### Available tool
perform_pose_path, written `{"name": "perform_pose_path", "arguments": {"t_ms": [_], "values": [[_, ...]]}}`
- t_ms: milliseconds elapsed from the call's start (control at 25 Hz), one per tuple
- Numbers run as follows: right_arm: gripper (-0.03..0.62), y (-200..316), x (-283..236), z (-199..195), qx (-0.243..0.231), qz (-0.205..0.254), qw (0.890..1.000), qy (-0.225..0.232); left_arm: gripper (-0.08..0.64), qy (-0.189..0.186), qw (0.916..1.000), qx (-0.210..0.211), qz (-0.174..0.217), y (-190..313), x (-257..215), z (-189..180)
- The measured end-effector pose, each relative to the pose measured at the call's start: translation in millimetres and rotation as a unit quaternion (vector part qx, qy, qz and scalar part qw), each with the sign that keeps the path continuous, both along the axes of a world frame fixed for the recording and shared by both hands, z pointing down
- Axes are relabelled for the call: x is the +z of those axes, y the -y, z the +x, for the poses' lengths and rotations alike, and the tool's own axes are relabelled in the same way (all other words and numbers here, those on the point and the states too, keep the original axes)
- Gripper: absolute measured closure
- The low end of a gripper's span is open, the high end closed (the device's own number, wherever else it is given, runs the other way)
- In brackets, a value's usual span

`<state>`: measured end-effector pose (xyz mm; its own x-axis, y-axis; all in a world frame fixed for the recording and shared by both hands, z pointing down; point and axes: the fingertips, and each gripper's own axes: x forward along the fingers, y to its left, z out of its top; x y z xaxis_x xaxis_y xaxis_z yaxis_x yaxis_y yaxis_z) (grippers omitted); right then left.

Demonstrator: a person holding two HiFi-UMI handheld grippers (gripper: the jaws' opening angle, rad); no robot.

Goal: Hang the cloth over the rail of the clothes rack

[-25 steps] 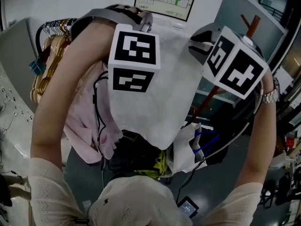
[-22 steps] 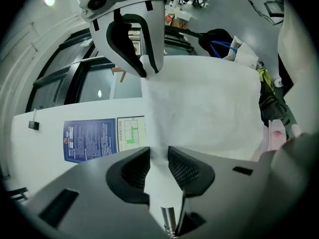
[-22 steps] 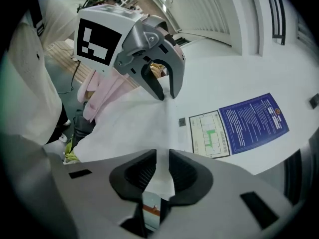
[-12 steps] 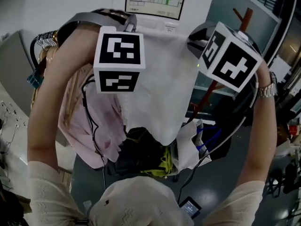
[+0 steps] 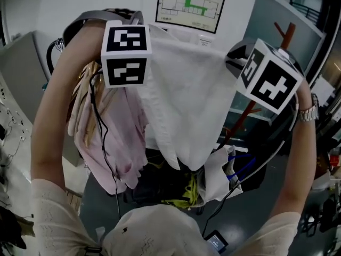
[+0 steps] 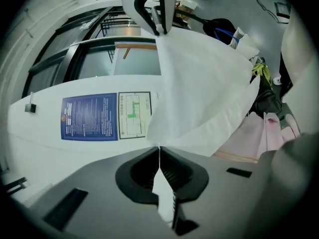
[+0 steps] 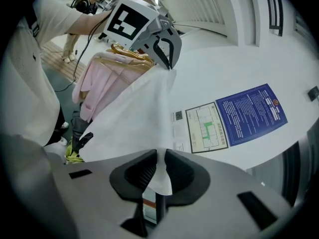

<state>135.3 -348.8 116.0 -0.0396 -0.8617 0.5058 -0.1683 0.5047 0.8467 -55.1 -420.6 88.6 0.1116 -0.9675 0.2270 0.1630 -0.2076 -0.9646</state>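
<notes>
Wall poster (image 5: pixel 191 7) print illegibly small

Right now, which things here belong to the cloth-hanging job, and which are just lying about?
Job in hand: white cloth, pinched at its top corners by the left gripper and the right gripper. The rail can't be made out.

Lying about: pink clothes, hangers, floor plan, blue notice, coat stand.
</notes>
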Motion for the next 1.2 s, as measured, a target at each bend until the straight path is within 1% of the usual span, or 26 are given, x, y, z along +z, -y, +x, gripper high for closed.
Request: {"name": "perform_pose_path", "arguments": {"t_ms": [160, 280, 480, 560, 720, 800, 960, 1000, 1080, 1120, 1200], "values": [[0.522, 1, 0, -2, 0.005, -0.008, 1.0, 0.005, 0.543, -0.011, 0.9994, -0.03, -0.014, 12, 1, -37], [0.522, 1, -1, 0, 0.012, -0.011, 1.0, 0.012, 0.543, -0.024, 0.9984, -0.044, -0.025, 18, 4, -61], [0.522, 5, -4, -9, 0.015, -0.013, 0.999, 0.036, 0.543, -0.04, 0.9977, -0.042, -0.035, 31, 5, -84], [0.522, 6, -4, -12, 0.023, -0.015, 0.999, 0.036, 0.543, -0.037, 0.9983, -0.031, -0.033, 34, 6, -86], [0.522, 6, -2, -11, 0.042, -0.019, 0.998, 0.038, 0.541, -0.035, 0.9993, 0.005, -0.014, 39, 2, -85], [0.522, 6, -3, -10, 0.044, -0.023, 0.998, 0.046, 0.54, -0.029, 0.9994, 0.008, -0.015, 40, 1, -88], [0.522, 8, -5, -9, 0.049, -0.022, 0.997, 0.047, 0.535, 0.001, 1.0, -0.001, -0.004, 41, -3, -100], [0.522, 8, -5, -9, 0.05, -0.02, 0.998, 0.044, 0.535, 0.012, 0.9999, -0.011, 0.003, 42, -5, -106], [0.522, 9, -5, -10, 0.052, -0.017, 0.998, 0.039, 0.535, 0.038, 0.9982, -0.044, 0.02, 47, -8, -124], [0.522, 9, -5, -9, 0.054, -0.017, 0.998, 0.038, 0.535, 0.042, 0.9973, -0.055, 0.025, 49, -10, -132], [0.522, 9, -6, -9, 0.056, -0.018, 0.998, 0.036, 0.535, 0.024, 0.998, -0.052, 0.027, 46, -13, -138]]}}
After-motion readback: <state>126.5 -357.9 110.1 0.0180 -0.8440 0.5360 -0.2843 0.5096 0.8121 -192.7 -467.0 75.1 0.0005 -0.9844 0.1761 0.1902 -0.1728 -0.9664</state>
